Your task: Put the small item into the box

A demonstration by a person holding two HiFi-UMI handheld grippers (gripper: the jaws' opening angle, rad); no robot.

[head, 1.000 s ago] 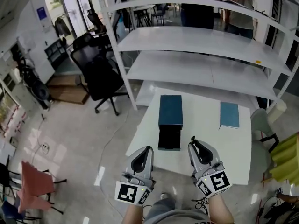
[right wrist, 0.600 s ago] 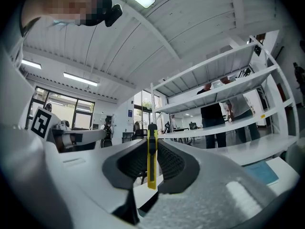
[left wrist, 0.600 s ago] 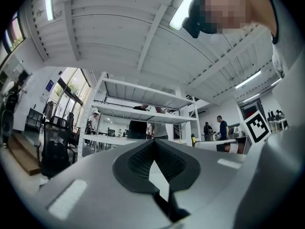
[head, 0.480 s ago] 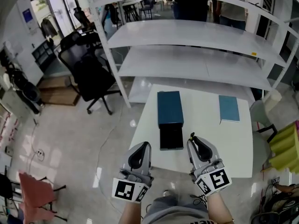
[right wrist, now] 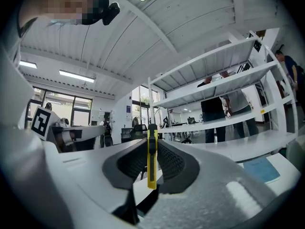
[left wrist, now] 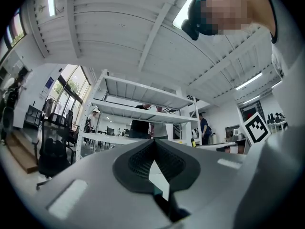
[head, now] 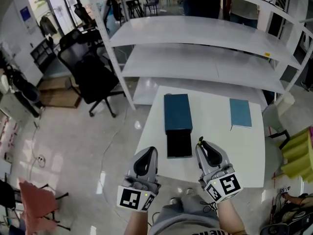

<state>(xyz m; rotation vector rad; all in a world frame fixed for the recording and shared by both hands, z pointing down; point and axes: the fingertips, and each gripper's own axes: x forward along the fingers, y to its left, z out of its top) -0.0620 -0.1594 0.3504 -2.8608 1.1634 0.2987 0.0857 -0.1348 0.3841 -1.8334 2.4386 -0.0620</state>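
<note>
White tabletop (head: 215, 153) below, in front of a white shelf rack (head: 195, 62). On its left half, a teal box (head: 177, 112), long side running away from the person. Touching the box's near end, a black tray (head: 179, 144), open to the top and about as wide as the box. Cannot tell whether slid out of the box or merely set against it. Inside of the tray uniformly dark; contents not to be made out. Further right on the tabletop, well apart from box and tray, a flat teal slab (head: 240, 113) lying alone.

Over the tabletop's near part, just right of the tray, the right gripper (head: 201, 143), tips pointing away from the person. Fingers (right wrist: 174, 163) closed on a slim yellow item (right wrist: 152, 162) with a black strip down its middle, held upright and sticking out above the fingertips. Item thus outside both box and tray, off the tabletop, near the tray's right side.

Level with it, over the tabletop's near left corner and just left of the tray, the left gripper (head: 152, 152). Fingers (left wrist: 136, 163) pressed together at the tips, gripping nothing; only a thin wedge of light between them lower down.

On the floor to the left, well apart from the tabletop, a black office chair (head: 90, 77).
</note>
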